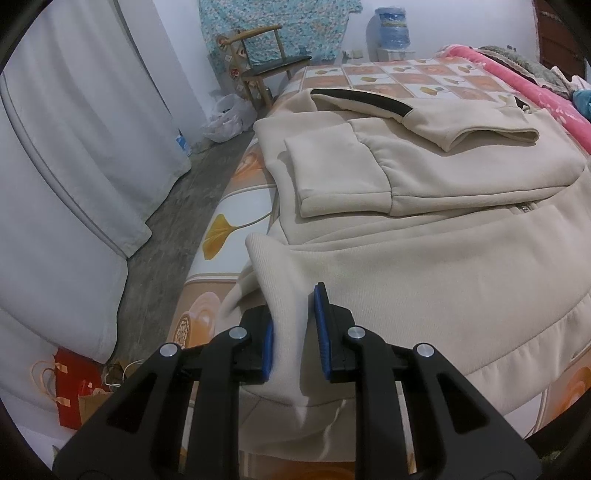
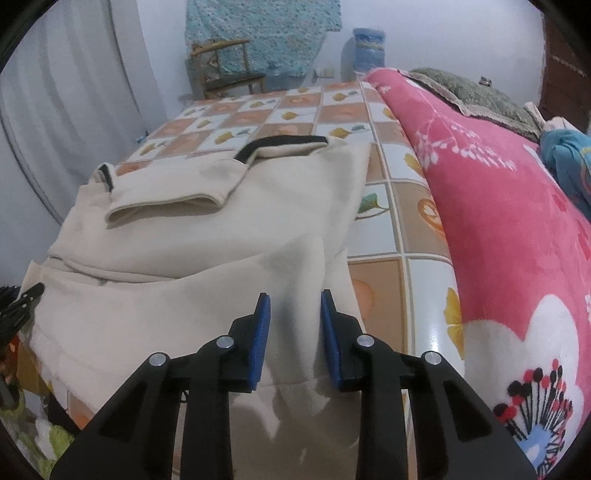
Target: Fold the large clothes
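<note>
**Cream jacket lies half folded on a tiled-print bed**

A bed (image 1: pixel 369 79) covered in an orange-and-white checked sheet with leaf prints fills a pale-walled room; grey-white curtains (image 1: pixel 74 140) hang to a bare concrete floor (image 1: pixel 173 221), and a wooden chair (image 1: pixel 266 59) stands before a turquoise patterned cloth (image 1: pixel 273 26) at the far wall, beside a blue water bottle (image 1: pixel 392 27). A pink floral blanket (image 2: pixel 498 221) is heaped along one side of the bed. The large cream fleece zip jacket (image 1: pixel 424 258) lies flat on the sheet, its long axis running away from the cameras, hem nearest, sleeves folded across the chest. The left claw (image 1: pixel 293 332) pinches a raised fold of the ribbed hem corner. The right claw (image 2: pixel 293 325) straddles the opposite hem corner, cloth bunched between its blue pads, which touch it on both sides.
</note>
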A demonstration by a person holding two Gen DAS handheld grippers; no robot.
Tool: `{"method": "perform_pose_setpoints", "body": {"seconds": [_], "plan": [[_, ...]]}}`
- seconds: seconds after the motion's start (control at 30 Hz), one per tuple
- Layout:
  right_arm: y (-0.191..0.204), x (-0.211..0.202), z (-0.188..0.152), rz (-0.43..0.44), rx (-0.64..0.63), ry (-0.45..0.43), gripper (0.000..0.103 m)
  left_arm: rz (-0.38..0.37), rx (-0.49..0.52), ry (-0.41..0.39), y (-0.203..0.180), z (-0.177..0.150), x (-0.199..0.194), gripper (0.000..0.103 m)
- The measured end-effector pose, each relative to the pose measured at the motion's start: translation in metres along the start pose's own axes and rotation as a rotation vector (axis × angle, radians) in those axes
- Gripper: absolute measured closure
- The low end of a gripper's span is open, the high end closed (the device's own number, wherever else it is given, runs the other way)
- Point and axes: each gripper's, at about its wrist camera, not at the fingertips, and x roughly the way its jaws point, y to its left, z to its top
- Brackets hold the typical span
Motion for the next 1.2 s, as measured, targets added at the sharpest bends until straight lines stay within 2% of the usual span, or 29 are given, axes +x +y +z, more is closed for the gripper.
{"method": "perform_pose_setpoints", "body": {"seconds": [0.9,0.93,0.97,1.03,1.2], "plan": [[0.005,0.006,-0.001,-0.064,-0.028,0.016,0.076,0.007,0.007,-0.001,-0.001,0.000,0.000,0.084],[0.007,0.006,-0.001,-0.069,-0.032,0.012,0.079,0.008,0.010,-0.002,-0.002,0.000,0.000,0.084],[0.008,0.004,-0.002,-0.075,-0.041,0.004,0.089,0.013,0.015,-0.010,-0.002,0.000,-0.002,0.085],[0.011,-0.003,-0.003,-0.076,-0.055,-0.017,0.095,0.024,0.027,-0.038,-0.001,-0.003,-0.007,0.092],[0.022,-0.040,-0.014,-0.102,-0.103,-0.102,0.097,0.000,0.050,-0.154,0.008,-0.015,-0.043,0.097]]}}
